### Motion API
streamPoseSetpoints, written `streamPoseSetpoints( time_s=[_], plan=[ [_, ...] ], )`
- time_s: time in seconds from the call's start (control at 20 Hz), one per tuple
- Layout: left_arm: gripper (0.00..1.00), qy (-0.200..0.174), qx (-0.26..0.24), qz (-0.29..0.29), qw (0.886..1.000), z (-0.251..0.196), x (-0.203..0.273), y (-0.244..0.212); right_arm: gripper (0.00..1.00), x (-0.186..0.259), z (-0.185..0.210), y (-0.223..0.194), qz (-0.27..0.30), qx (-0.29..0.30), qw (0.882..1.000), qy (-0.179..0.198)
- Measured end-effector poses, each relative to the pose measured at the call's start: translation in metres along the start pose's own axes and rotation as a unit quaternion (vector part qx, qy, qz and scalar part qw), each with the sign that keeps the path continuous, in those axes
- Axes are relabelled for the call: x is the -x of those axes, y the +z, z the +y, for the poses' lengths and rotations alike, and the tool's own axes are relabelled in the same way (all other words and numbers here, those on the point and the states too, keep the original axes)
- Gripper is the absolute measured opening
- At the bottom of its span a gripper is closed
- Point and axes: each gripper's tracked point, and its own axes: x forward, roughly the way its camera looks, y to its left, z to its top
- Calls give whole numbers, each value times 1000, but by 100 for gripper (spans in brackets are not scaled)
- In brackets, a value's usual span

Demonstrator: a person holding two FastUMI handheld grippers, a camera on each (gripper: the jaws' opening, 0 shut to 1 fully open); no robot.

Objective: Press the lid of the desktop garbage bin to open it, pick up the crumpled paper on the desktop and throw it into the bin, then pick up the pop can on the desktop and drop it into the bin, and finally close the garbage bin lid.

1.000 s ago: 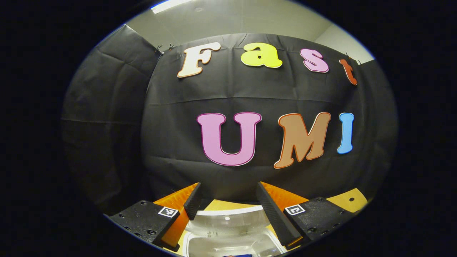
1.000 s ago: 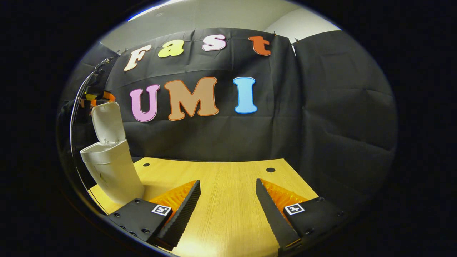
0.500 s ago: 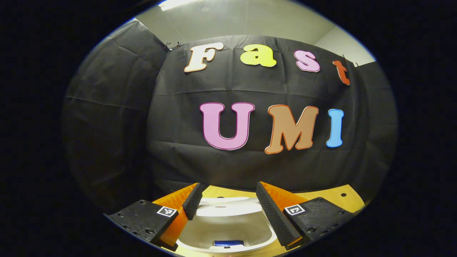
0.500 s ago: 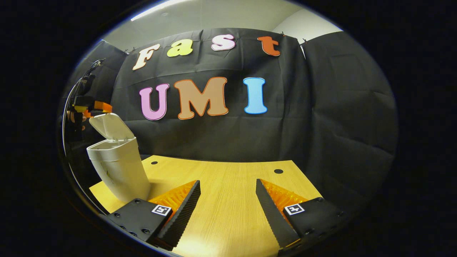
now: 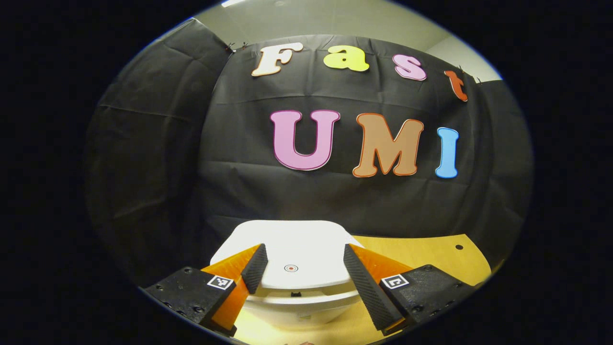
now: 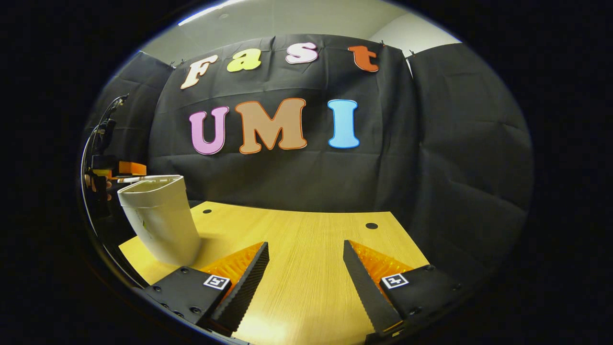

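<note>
The white desktop bin (image 6: 160, 220) stands at the left end of the wooden table (image 6: 306, 249) in the right gripper view, its lid (image 6: 143, 178) lying flat on top. In the left gripper view the lid (image 5: 292, 249) is down, with a small round mark near its front. My left gripper (image 5: 299, 266) is open just above the lid, a finger on each side of the mark. In the right gripper view that left gripper (image 6: 119, 170) sits at the lid's far edge. My right gripper (image 6: 304, 275) hovers open over bare tabletop, well right of the bin.
Black cloth walls close the booth behind and on both sides. Two small round holes (image 6: 371, 225) sit near the table's back edge. A cable (image 6: 96, 139) hangs at the far left behind the bin.
The bin lid has swung down from upright to flat on the bin, hiding the blue thing inside. My left gripper came down with it. The right gripper barely moved.
</note>
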Motion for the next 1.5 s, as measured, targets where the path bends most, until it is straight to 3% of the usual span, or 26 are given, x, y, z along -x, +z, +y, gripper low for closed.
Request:
streamPoseSetpoints(
  time_s=[0.1,0.15,0.2,0.25,0.3,0.4,0.5,0.65,0.7,0.8,1.05,1.25,1.5],
  plan=[
    [94,9,-12,31,999,4,-4,-24,99,-2,0,0,0,5,1000,0],
    [94,8,-44,39,998,5,-1,-26,99,-2,-1,-1,0,5,1000,1],
    [90,10,-71,12,997,5,-2,-19,99,-2,0,-1,1,2,1000,3],
    [99,10,-78,7,997,4,-3,-19,99,-3,2,-3,4,0,1000,5],
    [91,5,-68,14,998,7,-3,-32,99,-2,5,-4,2,0,1000,8],
    [90,-20,-54,-21,998,-1,0,-21,99,-1,8,-7,-2,9,1000,14],
    [87,-28,-50,-15,998,-1,-4,-21,99,-3,13,-8,3,5,1000,22],
    [89,-21,-41,-23,999,2,-1,-14,99,-3,15,4,-6,-8,1000,27],
    [97,-20,-36,-30,999,-1,-2,-10,99,-2,17,7,-11,-5,999,30],
    [94,-8,-42,-64,997,-3,7,9,99,0,15,19,-25,5,999,28],
    [94,-56,-30,-148,987,-63,36,63,99,11,4,61,-76,-15,997,19],
    [94,-98,-16,-166,981,-114,67,64,99,24,-6,90,-112,-38,993,8],
    [94,-147,-11,-157,977,-175,93,35,97,32,-18,94,-126,-58,990,-6]
  ],
)
